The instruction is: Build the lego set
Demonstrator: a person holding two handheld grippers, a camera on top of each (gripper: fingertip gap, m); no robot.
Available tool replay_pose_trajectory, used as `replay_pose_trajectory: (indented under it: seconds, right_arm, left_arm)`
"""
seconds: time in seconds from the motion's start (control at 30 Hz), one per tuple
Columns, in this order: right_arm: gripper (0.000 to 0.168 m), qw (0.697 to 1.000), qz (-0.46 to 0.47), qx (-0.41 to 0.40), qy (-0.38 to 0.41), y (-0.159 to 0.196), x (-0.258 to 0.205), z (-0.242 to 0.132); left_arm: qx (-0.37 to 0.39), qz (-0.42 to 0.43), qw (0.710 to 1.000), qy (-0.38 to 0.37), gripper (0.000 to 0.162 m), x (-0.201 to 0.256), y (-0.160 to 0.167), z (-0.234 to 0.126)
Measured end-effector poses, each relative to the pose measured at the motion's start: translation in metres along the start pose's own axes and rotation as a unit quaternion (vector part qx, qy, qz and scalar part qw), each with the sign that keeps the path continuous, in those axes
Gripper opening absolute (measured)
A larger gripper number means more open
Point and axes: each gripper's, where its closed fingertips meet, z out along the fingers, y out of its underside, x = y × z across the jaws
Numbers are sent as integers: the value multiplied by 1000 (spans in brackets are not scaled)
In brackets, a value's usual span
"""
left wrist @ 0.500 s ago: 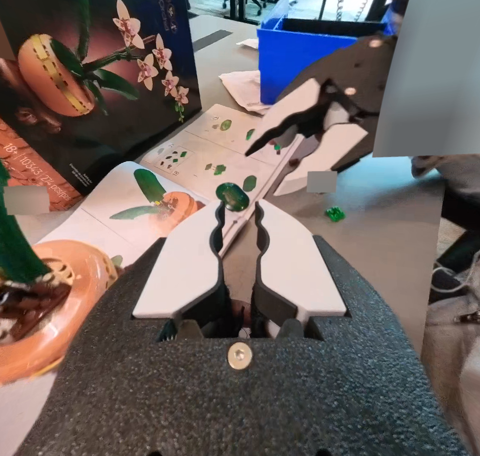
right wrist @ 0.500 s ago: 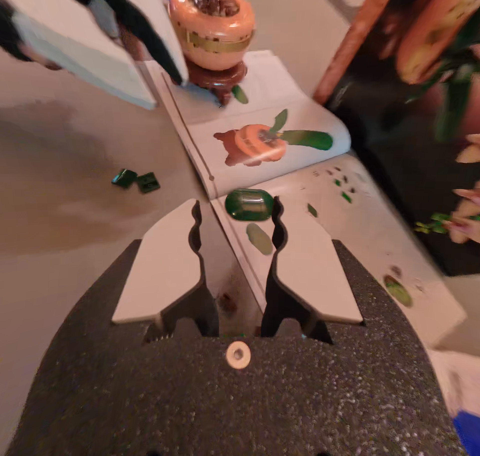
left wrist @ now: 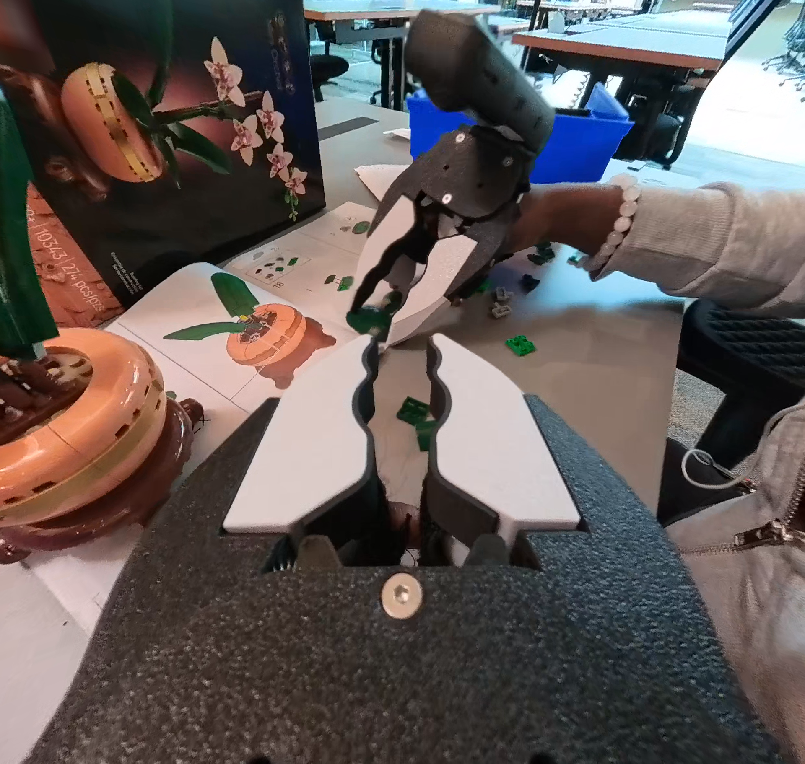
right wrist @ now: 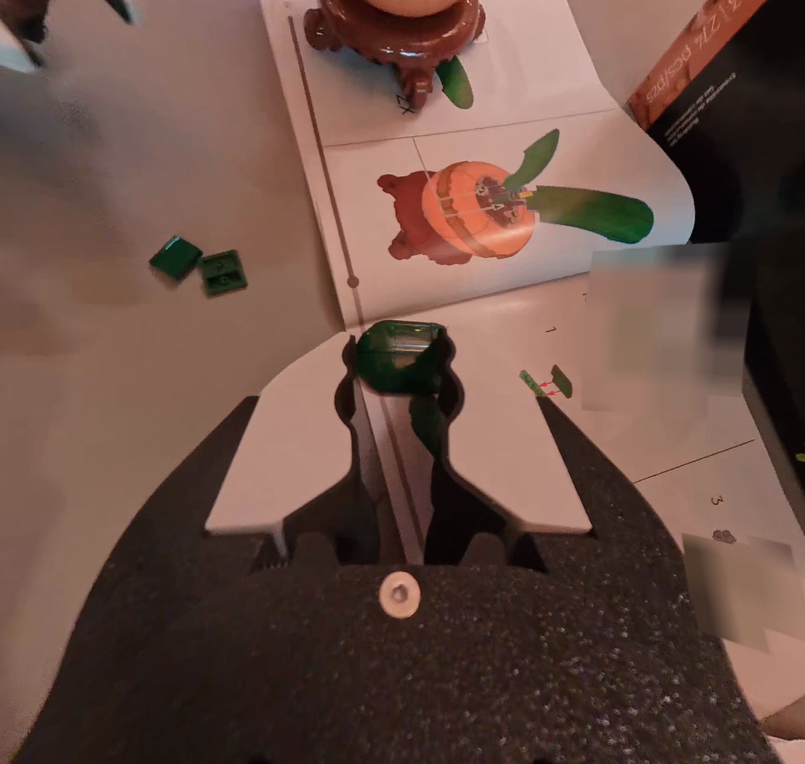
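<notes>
My right claw (right wrist: 398, 362) is clamped on a glossy dark green rounded piece (right wrist: 394, 362), just above the open paper booklet (right wrist: 479, 125). My left claw (left wrist: 400, 344) stands apart and empty, over two flat green plates (left wrist: 416, 416) on the smooth grey worktop (left wrist: 588, 373).

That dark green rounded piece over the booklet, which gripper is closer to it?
Right. The right gripper has the dark green rounded piece between its fingertips. The left gripper sits just short of it, open, fingertips apart from the piece.
</notes>
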Motion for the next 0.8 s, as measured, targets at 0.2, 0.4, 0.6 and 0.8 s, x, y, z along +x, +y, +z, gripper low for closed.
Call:
replay_pose_trajectory:
  seconds: [0.2, 0.4, 0.6, 0.8]
  right_arm:
    - [62, 1000, 9, 17, -1, -4, 0, -15]
    - [70, 999, 38, -10, -32, 9, 5, -4]
    - [48, 999, 31, -13, -37, 5, 4, 1]
    - [47, 998, 32, -3, -48, 5, -1, -5]
  left_arm:
    - [-33, 23, 999, -17, 20, -3, 14, 4]
    - [-39, 28, 999, -6, 20, 2, 17, 9]
    - [-45, 38, 998, -8, 20, -1, 19, 13]
    - [-47, 35, 998, -7, 20, -3, 19, 16]
